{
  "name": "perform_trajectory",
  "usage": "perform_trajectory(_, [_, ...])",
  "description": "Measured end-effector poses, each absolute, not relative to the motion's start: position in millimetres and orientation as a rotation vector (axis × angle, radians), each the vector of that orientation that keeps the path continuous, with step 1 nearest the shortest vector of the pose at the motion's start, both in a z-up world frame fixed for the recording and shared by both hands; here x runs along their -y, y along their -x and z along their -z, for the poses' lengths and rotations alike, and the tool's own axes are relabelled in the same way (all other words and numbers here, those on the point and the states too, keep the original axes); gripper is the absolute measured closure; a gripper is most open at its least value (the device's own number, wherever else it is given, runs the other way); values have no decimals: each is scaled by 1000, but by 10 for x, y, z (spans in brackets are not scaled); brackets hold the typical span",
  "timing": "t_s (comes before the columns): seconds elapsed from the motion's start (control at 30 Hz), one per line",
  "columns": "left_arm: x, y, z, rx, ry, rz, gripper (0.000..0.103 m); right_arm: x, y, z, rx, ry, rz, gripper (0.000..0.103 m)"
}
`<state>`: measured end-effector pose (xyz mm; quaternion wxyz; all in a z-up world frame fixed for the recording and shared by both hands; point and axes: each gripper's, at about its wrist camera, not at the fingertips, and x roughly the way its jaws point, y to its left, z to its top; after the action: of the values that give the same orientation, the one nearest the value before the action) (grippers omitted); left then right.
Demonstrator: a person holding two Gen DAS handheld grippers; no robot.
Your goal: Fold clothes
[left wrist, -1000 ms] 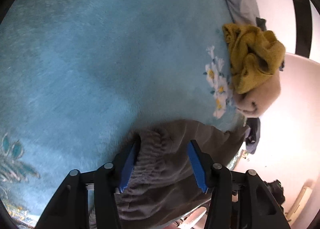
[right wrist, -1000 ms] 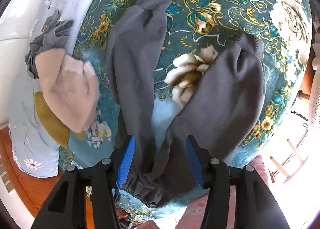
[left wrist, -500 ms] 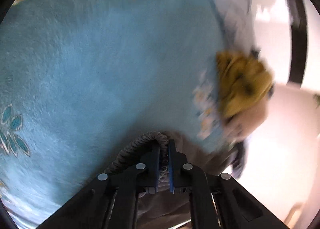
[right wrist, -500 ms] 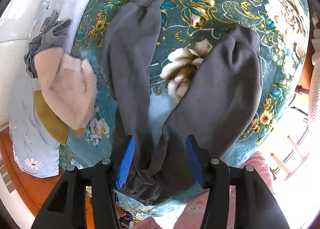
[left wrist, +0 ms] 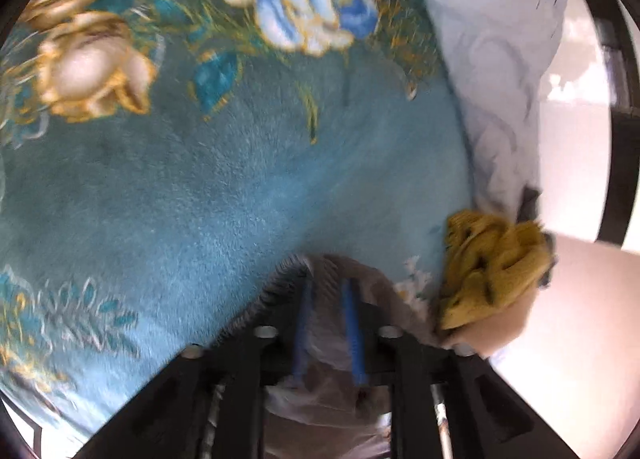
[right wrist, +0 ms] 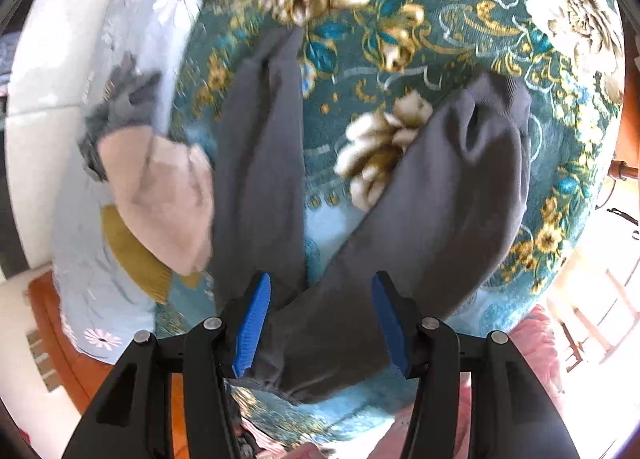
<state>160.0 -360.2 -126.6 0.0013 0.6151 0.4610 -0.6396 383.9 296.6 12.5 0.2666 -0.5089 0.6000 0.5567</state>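
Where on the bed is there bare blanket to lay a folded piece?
Free: the blanket between the two legs of the grey trousers, and the stretch beyond their cuffs. Crowded: the edge by the beige garment and mustard garment.

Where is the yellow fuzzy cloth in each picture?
Left wrist view: the yellow cloth sits crumpled at the lower right, on the beige garment.
Right wrist view: it peeks out at the lower left, under that beige garment.
Shared landmark: the teal flowered blanket.
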Motion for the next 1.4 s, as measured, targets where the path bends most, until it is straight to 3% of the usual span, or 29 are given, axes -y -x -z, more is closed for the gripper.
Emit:
perform_trajectory(0.07, [3745, -1819, 1164, -1449, -1844, 1963, 44, -3093, -3871, -173, -1632, 1307, -1521, 49])
perform_trajectory(0.2, [3869, -2404, 1220, -1362, -1823, 1791, 44, -3361, -3880, 28, -1646, 1241, -1493, 48])
perform_trajectory(0.43, [3312, -2949, 1737, -1188, -2000, 1624, 45, -3475, -4336, 567, -1674, 1248, -1313, 48])
perform_trajectory(0.5, [3215, -2956, 1752, -1128, -1938, 1645, 75, -3590, -4390, 614, -1673, 1260, -1295, 48])
perform_trajectory(0.57, [3126, -2933, 1660, -1063, -1869, 1650, 83, -3783, -4330, 683, -1660, 1289, -1289, 48])
perform_trajectory(0.7, [2986, -2921, 1318, -1003, -1747, 1696, 85, -4115, -4185, 989, -1673, 1344, -1284, 48])
perform_trajectory(1.17, [2676, -3046, 555, -843, -1659, 1801, 85, -3759, -1573, 2547, -1802, 1549, -1340, 48])
perform_trajectory(1.23, [2675, -3075, 502, -832, -1662, 1803, 85, -3666, -1170, 2632, -1836, 1524, -1345, 58])
perform_trajectory(1.27, [2682, -3078, 478, -834, -1661, 1801, 85, -3630, -998, 2645, -1861, 1497, -1351, 80])
perform_trajectory(1.3, [2688, -3076, 466, -836, -1660, 1798, 85, -3596, -809, 2651, -1872, 1488, -1353, 92])
perform_trajectory(1.4, [2732, -3093, 398, -840, -1657, 1797, 85, -3551, -195, 2596, -1864, 1474, -1378, 95])
